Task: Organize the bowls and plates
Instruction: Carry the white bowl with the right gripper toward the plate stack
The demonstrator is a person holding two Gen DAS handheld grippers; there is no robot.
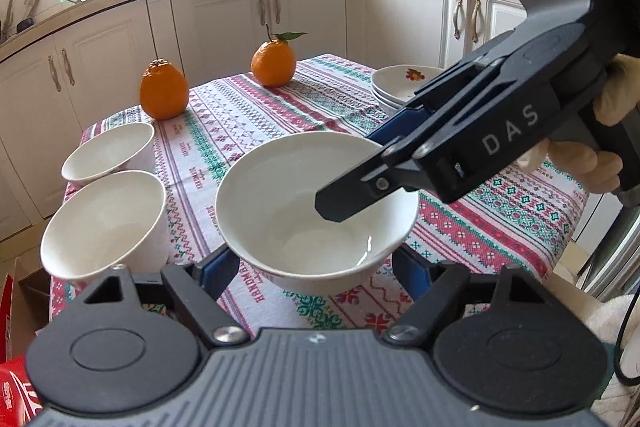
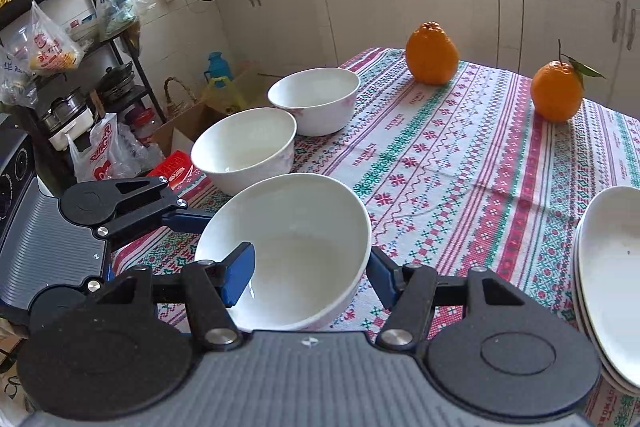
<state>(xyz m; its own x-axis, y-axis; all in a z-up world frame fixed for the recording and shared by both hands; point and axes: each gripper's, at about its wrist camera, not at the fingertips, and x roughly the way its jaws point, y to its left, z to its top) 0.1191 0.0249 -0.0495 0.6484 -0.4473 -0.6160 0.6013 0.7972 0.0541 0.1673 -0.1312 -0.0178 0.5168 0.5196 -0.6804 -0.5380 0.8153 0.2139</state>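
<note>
So the bowl (image 2: 288, 251) was up off the worktop (image 2: 460, 163), near the two other bowls (image 2: 280, 123). Right fingers (image 2: 240, 275) pinched its wall, one inside, one outside. Left fingers (image 1: 218, 273) straddled it, clamped on.

A plain white bowl (image 2: 288, 247) sits upright, held above the bench. Two more white bowls (image 2: 244, 149) stand at its left edge; stacked plates (image 2: 612, 267) rest right.
</note>
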